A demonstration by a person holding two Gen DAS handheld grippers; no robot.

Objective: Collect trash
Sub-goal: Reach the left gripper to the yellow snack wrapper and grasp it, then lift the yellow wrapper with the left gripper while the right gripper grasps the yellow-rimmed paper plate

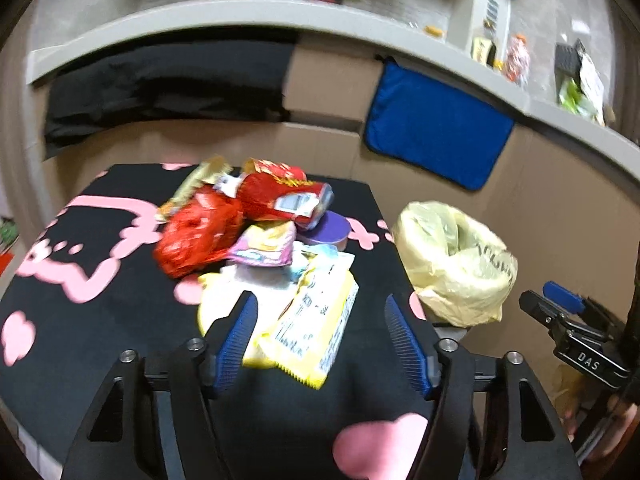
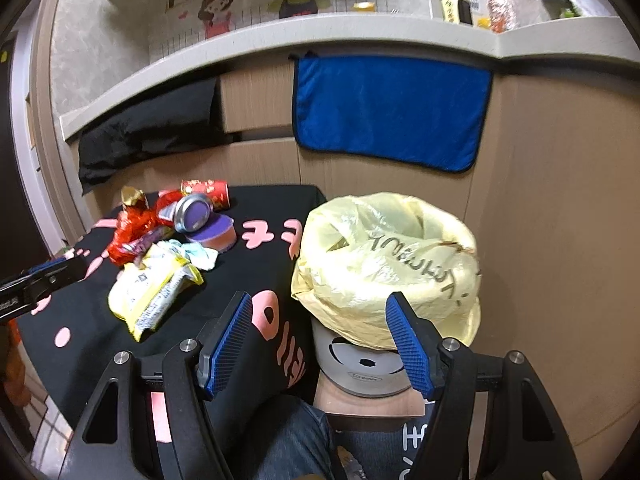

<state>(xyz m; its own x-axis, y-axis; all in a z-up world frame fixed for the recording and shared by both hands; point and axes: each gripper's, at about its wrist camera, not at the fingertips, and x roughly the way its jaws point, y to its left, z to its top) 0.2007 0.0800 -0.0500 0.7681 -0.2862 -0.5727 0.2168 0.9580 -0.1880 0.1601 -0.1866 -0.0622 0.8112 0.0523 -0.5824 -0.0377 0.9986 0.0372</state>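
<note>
The left gripper [image 1: 320, 312] hovers over the near edge of a trash heap on the black, pink-patterned desk [image 1: 80, 320], jaws spread wide and holding nothing; a yellow wrapper [image 1: 316, 320] lies between them. The right gripper [image 2: 320, 312], jaws equally wide and bare, faces the yellow-bagged bin [image 2: 392, 264] just beside the desk. Red wrappers [image 1: 200, 236] and a purple tin [image 1: 328, 228] lie farther back

Liner bag [image 2: 384, 264] hides most of the bin [image 2: 360, 368]; shelf clutter [image 1: 520, 56] blurs; wrappers [image 1: 256, 236] overlap
</note>
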